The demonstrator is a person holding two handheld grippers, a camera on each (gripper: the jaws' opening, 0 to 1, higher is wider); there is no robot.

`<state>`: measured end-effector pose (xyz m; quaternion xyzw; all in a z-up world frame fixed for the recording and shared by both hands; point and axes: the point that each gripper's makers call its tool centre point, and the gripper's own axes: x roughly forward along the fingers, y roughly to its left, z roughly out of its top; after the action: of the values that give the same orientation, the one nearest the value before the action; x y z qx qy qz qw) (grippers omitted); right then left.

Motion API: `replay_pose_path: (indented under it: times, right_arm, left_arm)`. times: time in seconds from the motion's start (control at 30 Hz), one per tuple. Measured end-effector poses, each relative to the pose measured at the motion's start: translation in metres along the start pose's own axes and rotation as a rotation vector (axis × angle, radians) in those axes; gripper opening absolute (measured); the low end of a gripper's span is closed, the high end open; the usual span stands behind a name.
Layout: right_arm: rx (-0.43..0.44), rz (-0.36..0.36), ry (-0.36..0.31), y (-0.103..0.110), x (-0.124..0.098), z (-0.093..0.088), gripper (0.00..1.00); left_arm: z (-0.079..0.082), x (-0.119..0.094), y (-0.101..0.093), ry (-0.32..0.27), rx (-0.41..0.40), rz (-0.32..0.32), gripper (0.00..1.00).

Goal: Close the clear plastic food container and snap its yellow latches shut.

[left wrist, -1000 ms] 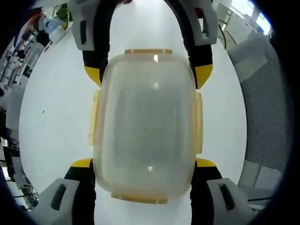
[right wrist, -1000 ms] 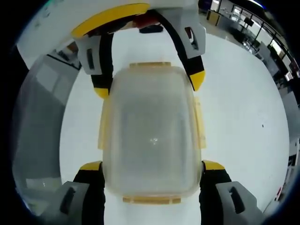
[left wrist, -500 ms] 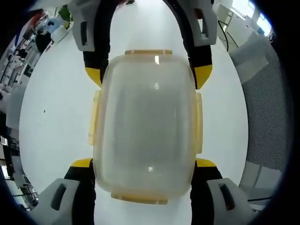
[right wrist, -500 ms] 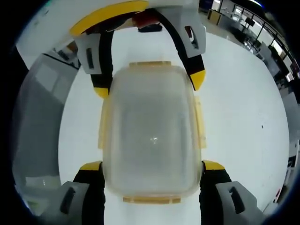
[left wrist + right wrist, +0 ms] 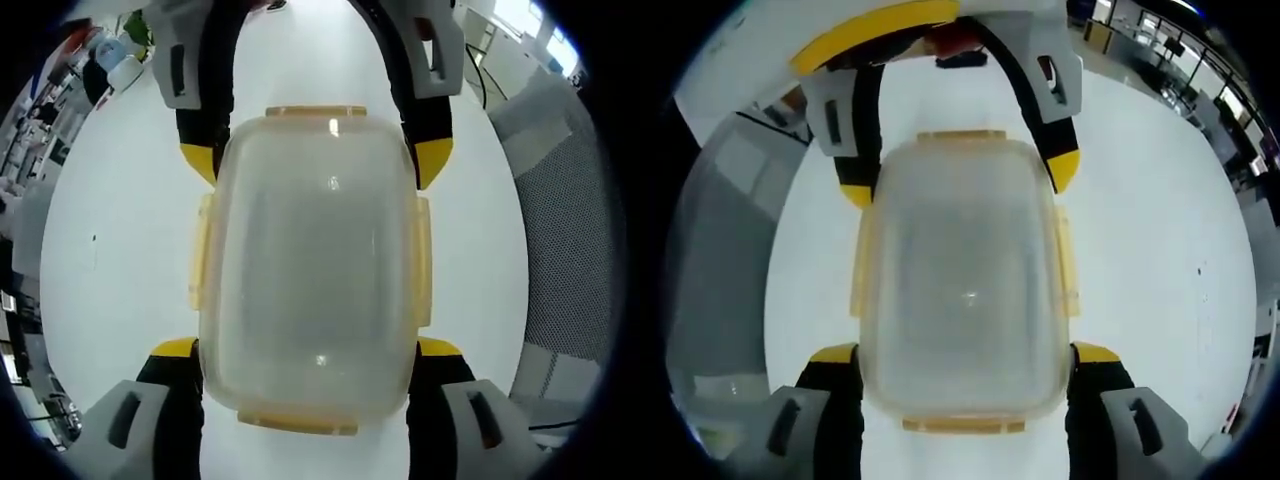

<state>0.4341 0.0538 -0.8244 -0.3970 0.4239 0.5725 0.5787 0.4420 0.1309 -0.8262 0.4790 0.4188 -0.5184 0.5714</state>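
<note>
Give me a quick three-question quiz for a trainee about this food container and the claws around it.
1. True or false: the clear container rests on a dark table.
2. Multiple choice: in the left gripper view, the jaws of the left claw stand A) either side of the container's near end, B) both on one side of it, C) well away from it.
3. Fill in: the latches along the container's edges are coloured ____.
Key: 1 false, the table is white; 2 A; 3 yellow.
</note>
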Motion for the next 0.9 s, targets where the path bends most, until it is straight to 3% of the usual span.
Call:
replay_pose_path:
  times: [0.13, 0.17, 0.2, 0.23, 0.27, 0.33, 0.53, 0.73, 0.9]
  right_arm:
    - [0.003, -0.008, -0.012, 0.000, -0.002, 0.001, 0.86]
    - [-0.004, -0.010, -0.012, 0.001, -0.002, 0.001, 0.90]
    - [-0.003, -0.022, -0.030, 0.000, -0.003, 0.004, 0.95]
    - [0.008, -0.022, -0.045, 0.000, -0.004, 0.007, 0.98]
    - [0.022, -0.012, -0.072, 0.002, -0.005, 0.011, 1.00]
    - [0.000, -0.048, -0.050, -0.006, -0.007, 0.008, 1.00]
    - [0.007, -0.027, -0.041, 0.000, -0.005, 0.004, 0.99]
    - [0.053, -0.035, -0.094, -0.001, -0.008, 0.008, 0.98]
    - [0.075, -0.038, -0.099, 0.000, -0.010, 0.007, 0.98]
  left_arm:
    - [-0.001, 0.001, 0.001, 0.017, 0.030, 0.005, 0.86]
    - [-0.001, 0.003, -0.002, 0.015, 0.076, -0.011, 0.93]
    - [-0.004, 0.005, -0.004, 0.023, 0.063, -0.005, 0.98]
    - [-0.010, 0.003, -0.004, 0.063, 0.077, -0.014, 1.00]
    - [-0.005, 0.003, -0.002, 0.032, 0.063, -0.002, 0.99]
    - [-0.002, 0.001, 0.000, 0.010, 0.037, 0.002, 0.99]
    - [-0.002, -0.001, 0.002, 0.005, 0.027, -0.001, 0.99]
    - [-0.007, -0.002, 0.000, 0.004, 0.017, 0.002, 0.99]
    - [-0.008, -0.004, 0.001, -0.016, -0.018, 0.014, 0.99]
